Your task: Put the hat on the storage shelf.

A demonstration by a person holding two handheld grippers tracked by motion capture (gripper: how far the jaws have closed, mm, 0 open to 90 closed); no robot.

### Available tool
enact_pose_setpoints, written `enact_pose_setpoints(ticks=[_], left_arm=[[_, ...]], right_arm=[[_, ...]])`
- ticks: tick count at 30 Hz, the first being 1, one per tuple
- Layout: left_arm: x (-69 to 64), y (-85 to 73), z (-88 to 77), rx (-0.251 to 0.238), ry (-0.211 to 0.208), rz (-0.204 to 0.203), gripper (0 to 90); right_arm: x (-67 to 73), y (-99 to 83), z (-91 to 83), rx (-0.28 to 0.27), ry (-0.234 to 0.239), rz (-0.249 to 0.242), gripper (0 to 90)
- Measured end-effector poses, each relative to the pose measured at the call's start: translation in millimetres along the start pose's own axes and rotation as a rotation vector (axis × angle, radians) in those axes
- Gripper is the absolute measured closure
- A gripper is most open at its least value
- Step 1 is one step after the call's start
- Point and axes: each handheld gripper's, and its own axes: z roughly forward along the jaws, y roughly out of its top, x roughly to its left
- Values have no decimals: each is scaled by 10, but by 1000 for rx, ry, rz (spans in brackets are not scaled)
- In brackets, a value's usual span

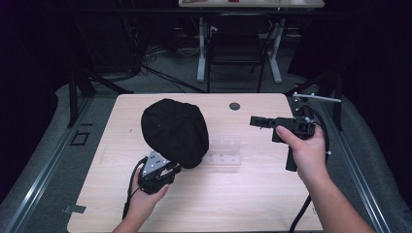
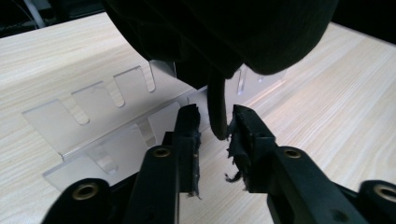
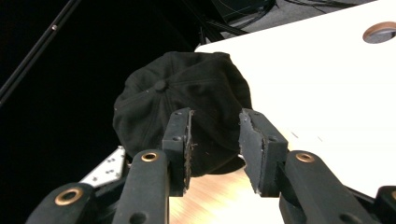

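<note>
cap (image 1: 175, 131): black, sits on the clear stand (image 1: 223, 154), mid table
left gripper (image 2: 214, 122): jaws open, cap edge hangs between, not pinched
right gripper (image 1: 262, 121): open, empty, well apart
step: letting go
next: pull left back slowly

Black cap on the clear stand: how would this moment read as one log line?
black cap: on clear stand | left gripper: open around cap's strap, not pinching | right gripper: open, empty, apart

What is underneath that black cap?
Under the black cap stands a clear plastic stand with slots, resting on the table. The cap covers the stand's upper part, so how it is held up is hidden.
</note>
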Motion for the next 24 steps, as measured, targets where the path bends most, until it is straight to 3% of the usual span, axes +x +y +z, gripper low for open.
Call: enact_pose_setpoints(ticks=[6,11,16,18,19,24], left_arm=[[39,-39,-133,0,1,-27,580],[126,-110,-268,-7,32,-51,480],[234,-190,-384,-4,55,-80,459],[276,-230,-406,-1,66,-95,459],[296,-249,-412,-1,69,-104,459],[363,-353,-414,4,86,-137,459]], right_arm=[[-12,-131,-5,3,-75,-65,614],[-39,-259,-2,16,-130,-127,587],[-83,-428,25,5,-179,-202,544],[-68,-490,38,23,-236,-264,532],[-65,-532,44,6,-246,-295,523],[-92,-710,88,9,-260,-336,519]])
